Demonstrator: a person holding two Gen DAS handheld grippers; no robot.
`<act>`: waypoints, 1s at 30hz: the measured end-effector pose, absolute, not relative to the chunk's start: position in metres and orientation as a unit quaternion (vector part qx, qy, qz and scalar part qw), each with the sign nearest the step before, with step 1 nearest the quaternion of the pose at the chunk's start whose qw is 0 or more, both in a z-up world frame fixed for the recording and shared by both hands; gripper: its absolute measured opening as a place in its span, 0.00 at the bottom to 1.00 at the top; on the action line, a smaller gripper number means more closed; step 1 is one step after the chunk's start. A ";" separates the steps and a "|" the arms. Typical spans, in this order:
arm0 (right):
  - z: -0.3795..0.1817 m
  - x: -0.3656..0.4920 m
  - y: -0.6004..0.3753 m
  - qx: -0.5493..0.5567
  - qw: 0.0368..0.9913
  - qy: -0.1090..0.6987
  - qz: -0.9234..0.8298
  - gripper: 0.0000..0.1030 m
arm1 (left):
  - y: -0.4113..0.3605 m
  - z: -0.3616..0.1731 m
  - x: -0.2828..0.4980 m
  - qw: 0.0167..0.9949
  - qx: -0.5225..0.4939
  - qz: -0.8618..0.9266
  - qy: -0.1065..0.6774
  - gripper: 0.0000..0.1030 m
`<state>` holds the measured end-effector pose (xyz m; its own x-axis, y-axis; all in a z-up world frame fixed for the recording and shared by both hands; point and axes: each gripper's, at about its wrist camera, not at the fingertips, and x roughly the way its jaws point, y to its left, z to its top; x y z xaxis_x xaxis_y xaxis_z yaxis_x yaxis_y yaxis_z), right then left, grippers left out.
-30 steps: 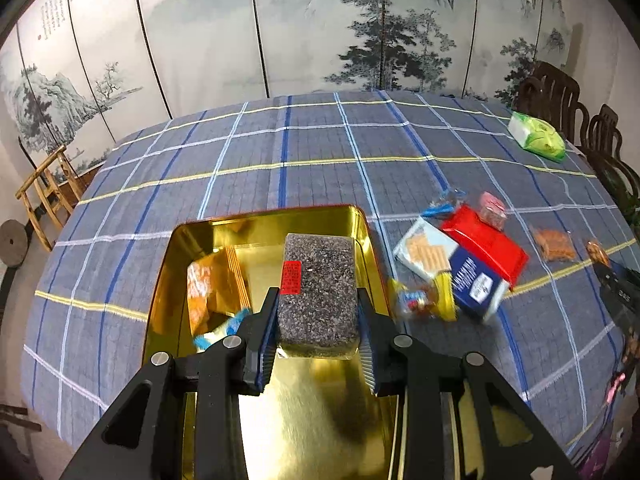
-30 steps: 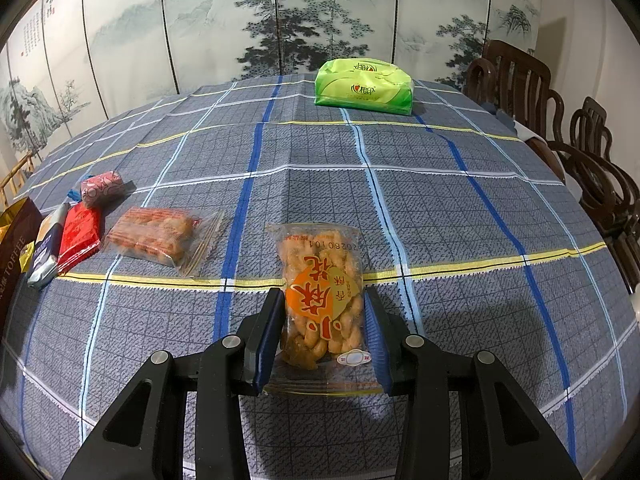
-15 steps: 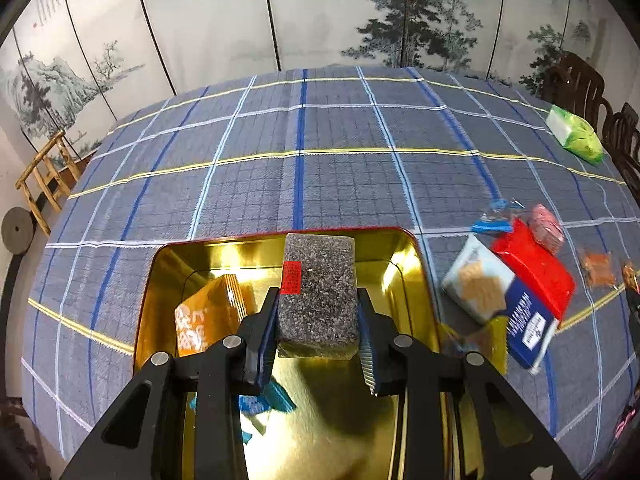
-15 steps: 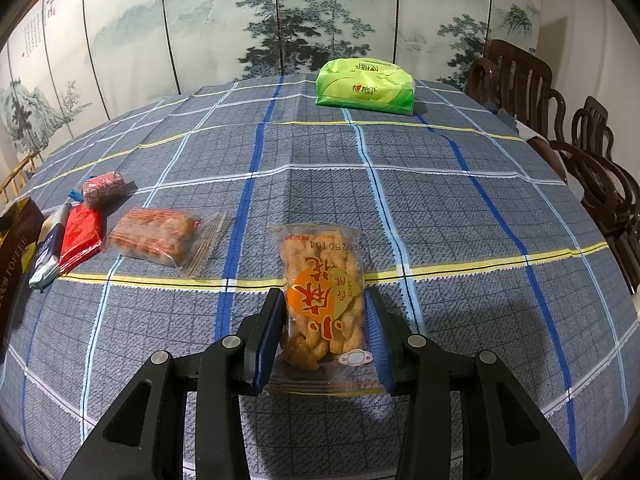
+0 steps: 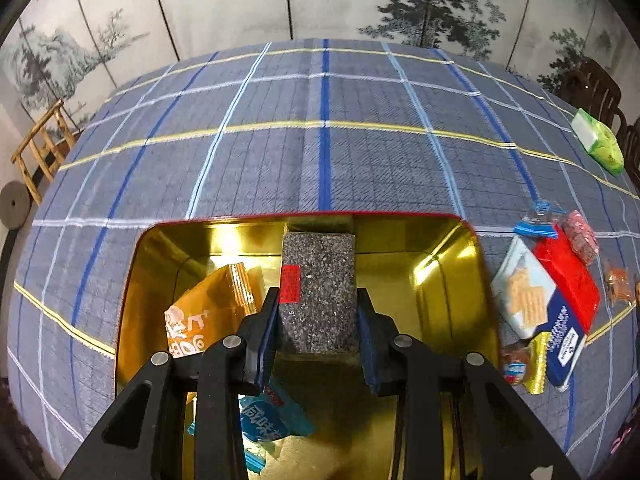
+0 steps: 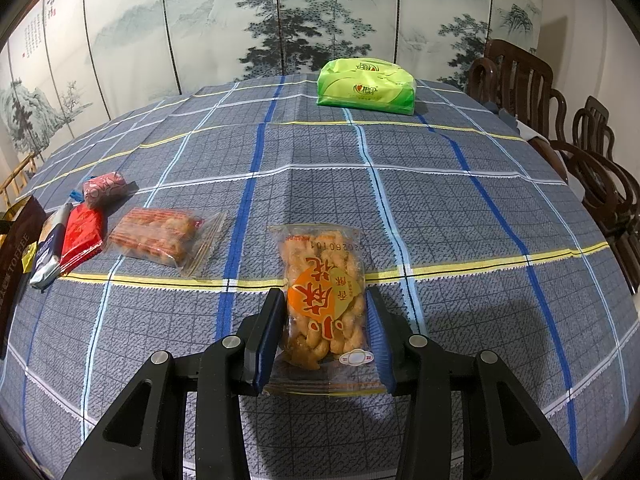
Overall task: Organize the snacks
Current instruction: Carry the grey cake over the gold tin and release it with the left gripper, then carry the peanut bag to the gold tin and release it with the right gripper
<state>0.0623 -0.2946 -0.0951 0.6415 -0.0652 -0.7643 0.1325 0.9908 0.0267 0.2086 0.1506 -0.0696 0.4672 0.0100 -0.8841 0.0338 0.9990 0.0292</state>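
While the left hand-held gripper [image 5: 318, 334] is clamping a speckled grey block snack [image 5: 318, 280] with a small red label, it is holding that block over the open gold tin [image 5: 448, 264], whose red rim is sitting on the blue plaid tabletop [image 5: 320, 152]. Inside the tin, an orange wafer packet [image 5: 208, 308] is leaning toward the left wall, and a light blue packet [image 5: 264, 420] is lying at the near edge, partly hidden under the gripper's frame. Just right of the tin, a white-and-blue biscuit packet [image 5: 532, 308] and a red packet [image 5: 568, 276] are lying side by side, with a pink wrapped sweet [image 5: 580, 232] beyond them. A green tissue pack [image 5: 598, 146] is resting at the far right.

In the right wrist view, the right hand-held gripper [image 6: 326, 340] is straddling a clear bag of fried dough twists [image 6: 324, 296] that is lying flat on the tabletop. Its pads are standing on either side of the bag; the left pad seems to be just touching the film, though that contact is hard to judge, and the right pad is showing a thin gap, so the jaws are reading as released around the bag. To the left, a clear bag of orange snacks [image 6: 156, 236] is lying near the same red packet.
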 end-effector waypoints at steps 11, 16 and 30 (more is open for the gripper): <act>-0.095 0.062 -0.295 0.041 0.905 0.420 -0.055 0.42 | 0.155 -0.053 0.196 0.871 0.038 0.000 0.491 0.48; -0.095 0.062 -0.295 0.040 0.905 0.420 -0.055 0.42 | 0.164 -0.021 0.165 0.893 0.019 0.005 0.450 0.55; -0.092 0.057 -0.279 0.039 0.901 0.430 -0.048 0.40 | 0.220 0.021 0.010 0.931 -0.027 0.096 0.351 0.86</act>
<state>0.0569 -0.2788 -0.0923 0.6251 -0.0522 -0.7788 0.1201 0.9923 0.0299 0.0096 0.2203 0.0215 0.7348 0.1588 -0.6594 -0.1971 0.9803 0.0165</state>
